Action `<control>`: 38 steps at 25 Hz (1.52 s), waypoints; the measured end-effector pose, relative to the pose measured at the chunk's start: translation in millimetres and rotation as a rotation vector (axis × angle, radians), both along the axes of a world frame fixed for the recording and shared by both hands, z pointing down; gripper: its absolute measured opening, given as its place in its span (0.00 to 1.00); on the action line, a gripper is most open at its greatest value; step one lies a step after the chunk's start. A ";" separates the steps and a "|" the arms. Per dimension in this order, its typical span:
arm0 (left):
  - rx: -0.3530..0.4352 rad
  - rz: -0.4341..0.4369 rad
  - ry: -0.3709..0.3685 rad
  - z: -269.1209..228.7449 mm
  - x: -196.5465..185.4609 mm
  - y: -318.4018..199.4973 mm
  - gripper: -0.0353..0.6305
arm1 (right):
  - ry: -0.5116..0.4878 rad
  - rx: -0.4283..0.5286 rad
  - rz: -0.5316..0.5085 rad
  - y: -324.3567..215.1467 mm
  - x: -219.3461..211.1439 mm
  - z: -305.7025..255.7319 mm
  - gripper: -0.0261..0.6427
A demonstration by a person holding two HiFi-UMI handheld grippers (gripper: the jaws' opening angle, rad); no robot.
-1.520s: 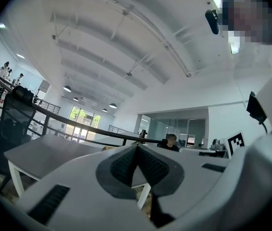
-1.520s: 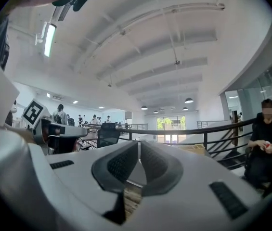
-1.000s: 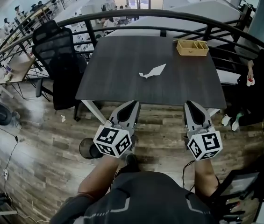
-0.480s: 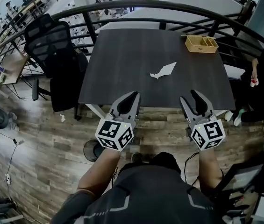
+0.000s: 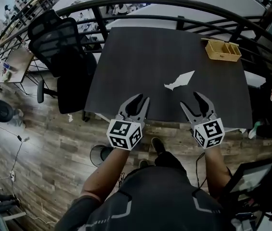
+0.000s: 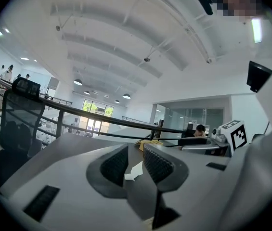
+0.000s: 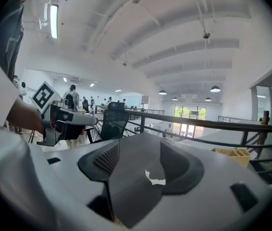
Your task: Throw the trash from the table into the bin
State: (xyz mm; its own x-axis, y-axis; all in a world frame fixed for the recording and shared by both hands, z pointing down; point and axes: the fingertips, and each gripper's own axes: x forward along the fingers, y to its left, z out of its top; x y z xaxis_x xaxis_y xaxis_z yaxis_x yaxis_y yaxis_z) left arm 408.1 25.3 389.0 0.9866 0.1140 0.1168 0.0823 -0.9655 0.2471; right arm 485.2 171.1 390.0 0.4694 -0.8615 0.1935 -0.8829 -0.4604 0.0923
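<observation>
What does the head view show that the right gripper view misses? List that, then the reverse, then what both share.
Head view only: the dark round bin on the wooden floor.

Right gripper view only: the ceiling with its hanging lamps.

Both: the white paper scrap lying on the dark table, the wooden tray, the black office chair and the railing.

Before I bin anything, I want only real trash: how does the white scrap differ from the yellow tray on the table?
The white scrap is flat and ragged-edged; the yellow tray is a walled box with dividers. The scrap lies mid-table, toward the near edge; the tray sits at the far right corner. Both rest on the dark table.
</observation>
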 end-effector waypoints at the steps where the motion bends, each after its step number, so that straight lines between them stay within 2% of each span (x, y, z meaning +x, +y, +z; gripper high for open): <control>1: -0.008 -0.007 -0.012 7.0 9.9 -3.5 0.18 | -0.007 -0.009 -0.009 -5.7 10.8 8.6 0.41; 5: -0.042 -0.033 -0.051 33.2 47.7 -17.0 0.18 | -0.068 -0.058 -0.047 -27.2 51.8 50.3 0.41; 8: -0.023 -0.064 -0.109 58.9 74.1 -27.4 0.18 | -0.071 -0.127 -0.106 -43.7 74.3 85.4 0.41; 11: -0.037 -0.089 -0.169 89.9 92.5 -38.0 0.18 | -0.094 -0.171 -0.142 -58.4 89.3 120.5 0.41; 14: -0.053 -0.113 -0.228 123.7 102.8 -43.8 0.18 | -0.112 -0.204 -0.161 -69.6 101.4 152.8 0.41; 19: -0.048 -0.146 -0.318 165.3 117.0 -47.8 0.07 | -0.088 -0.336 -0.222 -88.8 117.6 207.3 0.41; 25: -0.042 -0.156 -0.365 186.1 122.5 -55.0 0.07 | -0.058 -0.459 -0.294 -109.3 127.1 254.0 0.41; 26: -0.041 -0.161 -0.369 187.0 121.3 -55.5 0.07 | -0.053 -0.465 -0.299 -110.7 127.5 257.8 0.38; 27: -0.041 -0.169 -0.371 187.5 120.2 -56.2 0.07 | -0.045 -0.468 -0.302 -111.7 128.5 260.3 0.28; 31: -0.055 -0.200 -0.373 188.6 115.8 -61.3 0.07 | -0.048 -0.464 -0.308 -114.9 133.7 266.2 0.07; 35: -0.067 -0.238 -0.363 182.4 105.7 -66.7 0.07 | -0.055 -0.435 -0.313 -117.3 134.5 253.6 0.06; 38: -0.076 -0.281 -0.341 169.0 95.8 -73.0 0.07 | -0.048 -0.378 -0.322 -126.3 133.6 224.5 0.06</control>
State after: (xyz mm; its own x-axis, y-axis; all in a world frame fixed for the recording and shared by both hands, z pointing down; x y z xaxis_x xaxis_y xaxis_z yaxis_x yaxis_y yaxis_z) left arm 503.9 -47.7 558.0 0.8872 -0.1318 0.4422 -0.2786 -0.9169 0.2857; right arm 618.9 44.8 614.5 0.1744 -0.8267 0.5350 -0.9821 -0.1063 0.1558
